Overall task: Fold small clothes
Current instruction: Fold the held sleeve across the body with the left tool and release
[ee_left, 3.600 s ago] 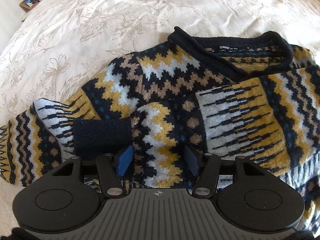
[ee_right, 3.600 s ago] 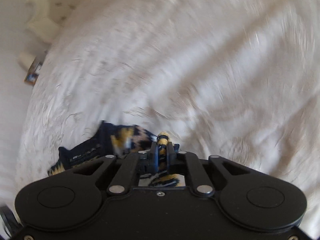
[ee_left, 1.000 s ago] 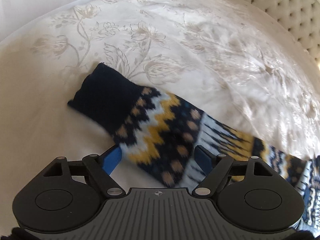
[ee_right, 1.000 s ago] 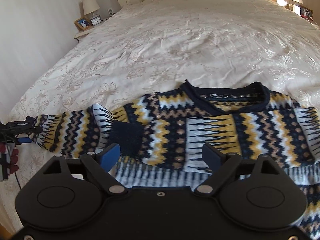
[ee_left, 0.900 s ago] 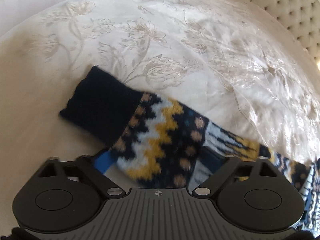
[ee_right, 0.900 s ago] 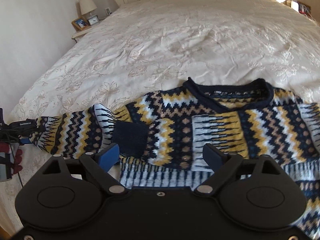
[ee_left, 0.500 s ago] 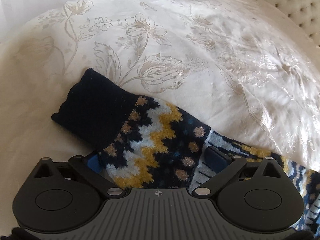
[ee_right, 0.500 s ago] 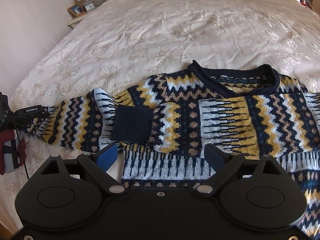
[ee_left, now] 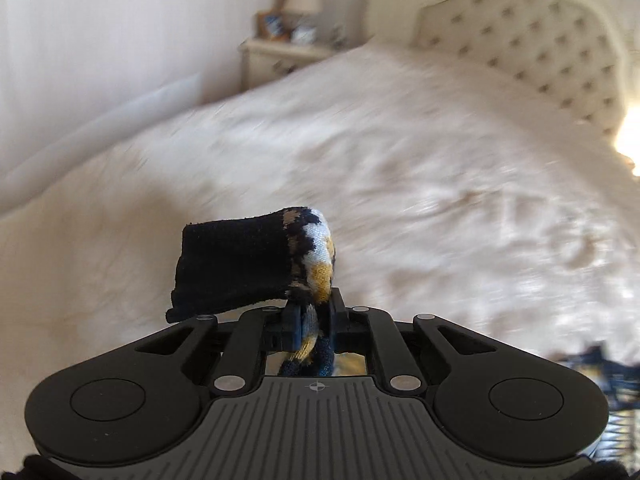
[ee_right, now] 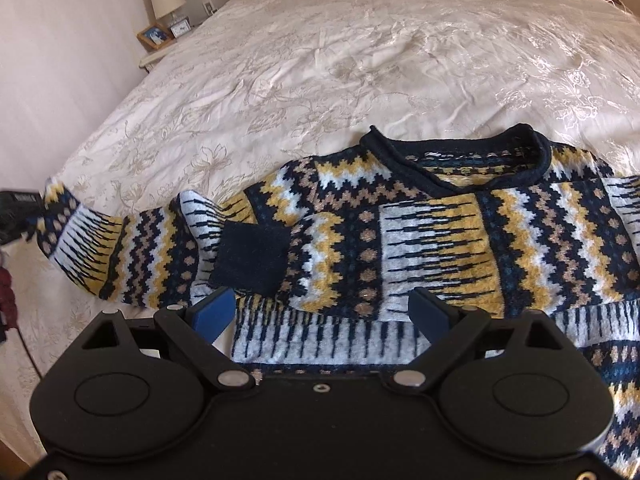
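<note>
A navy, yellow and white patterned knit sweater [ee_right: 436,236] lies flat on the bed, collar away from me. One sleeve is folded across the chest, its navy cuff [ee_right: 252,258] near the middle. The other sleeve [ee_right: 120,248] stretches out to the left. My left gripper [ee_left: 314,312] is shut on that sleeve just behind its navy cuff [ee_left: 236,260] and holds it lifted off the bed; it also shows at the left edge of the right wrist view [ee_right: 20,208]. My right gripper [ee_right: 320,314] is open and empty above the sweater's lower hem.
The cream floral bedspread [ee_right: 360,60] covers the whole bed. A tufted headboard [ee_left: 532,48] stands at the far end. A nightstand [ee_left: 280,56] with a lamp and picture frames stands beside the bed on the left.
My left gripper has closed on the outstretched sleeve near the cuff and lifted it off the bed. My right gripper has come lower and closer over the sweater's hem, still open.
</note>
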{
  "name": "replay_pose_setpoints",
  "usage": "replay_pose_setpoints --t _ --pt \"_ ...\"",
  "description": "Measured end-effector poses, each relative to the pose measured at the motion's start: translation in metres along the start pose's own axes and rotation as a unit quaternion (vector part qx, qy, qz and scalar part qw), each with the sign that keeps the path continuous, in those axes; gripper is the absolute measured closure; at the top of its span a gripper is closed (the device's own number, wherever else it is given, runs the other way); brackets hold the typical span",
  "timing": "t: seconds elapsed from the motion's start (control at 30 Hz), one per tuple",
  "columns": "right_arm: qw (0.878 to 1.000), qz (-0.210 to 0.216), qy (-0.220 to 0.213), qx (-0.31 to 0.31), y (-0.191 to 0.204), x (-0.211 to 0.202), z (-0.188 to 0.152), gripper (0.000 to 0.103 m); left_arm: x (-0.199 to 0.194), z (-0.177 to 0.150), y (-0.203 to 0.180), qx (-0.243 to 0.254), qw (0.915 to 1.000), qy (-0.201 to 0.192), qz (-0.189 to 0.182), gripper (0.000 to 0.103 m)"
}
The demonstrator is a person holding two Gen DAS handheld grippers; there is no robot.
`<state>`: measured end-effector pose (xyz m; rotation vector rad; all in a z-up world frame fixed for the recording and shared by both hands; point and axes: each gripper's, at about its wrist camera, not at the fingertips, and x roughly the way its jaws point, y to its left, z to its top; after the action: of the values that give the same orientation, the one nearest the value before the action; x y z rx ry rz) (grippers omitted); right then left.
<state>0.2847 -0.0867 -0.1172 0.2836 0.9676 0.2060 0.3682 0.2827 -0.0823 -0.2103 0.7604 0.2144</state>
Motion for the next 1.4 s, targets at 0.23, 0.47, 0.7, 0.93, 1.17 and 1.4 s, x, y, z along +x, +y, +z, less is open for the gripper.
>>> replay_pose_setpoints --t 0.23,0.47,0.7,0.93,1.17,1.4 --pt "1.000 0.026 -0.007 0.004 -0.046 -0.018 -0.001 0.009 -0.063 -0.005 -0.123 0.045 0.9938 -0.032 -0.096 0.091" --pt "0.999 0.025 -0.025 0.006 -0.112 -0.053 0.001 0.009 -0.070 -0.050 -0.258 0.104 0.9777 0.000 -0.183 0.091" --pt "0.999 0.006 -0.031 0.027 -0.167 -0.071 0.002 0.009 -0.038 -0.098 -0.332 0.122 0.9397 0.111 -0.300 0.078" --pt "0.999 0.000 -0.030 0.034 -0.187 -0.075 0.001 0.009 -0.033 -0.120 -0.334 0.134 0.9270 0.137 -0.322 0.042" --pt "0.999 0.006 -0.036 0.031 -0.190 -0.064 0.015 0.009 -0.024 -0.129 -0.295 0.157 0.9455 0.139 -0.249 0.036" --pt "0.999 -0.016 -0.022 0.036 -0.198 -0.034 0.039 0.009 -0.002 -0.140 -0.256 0.171 0.9615 0.152 -0.151 0.033"
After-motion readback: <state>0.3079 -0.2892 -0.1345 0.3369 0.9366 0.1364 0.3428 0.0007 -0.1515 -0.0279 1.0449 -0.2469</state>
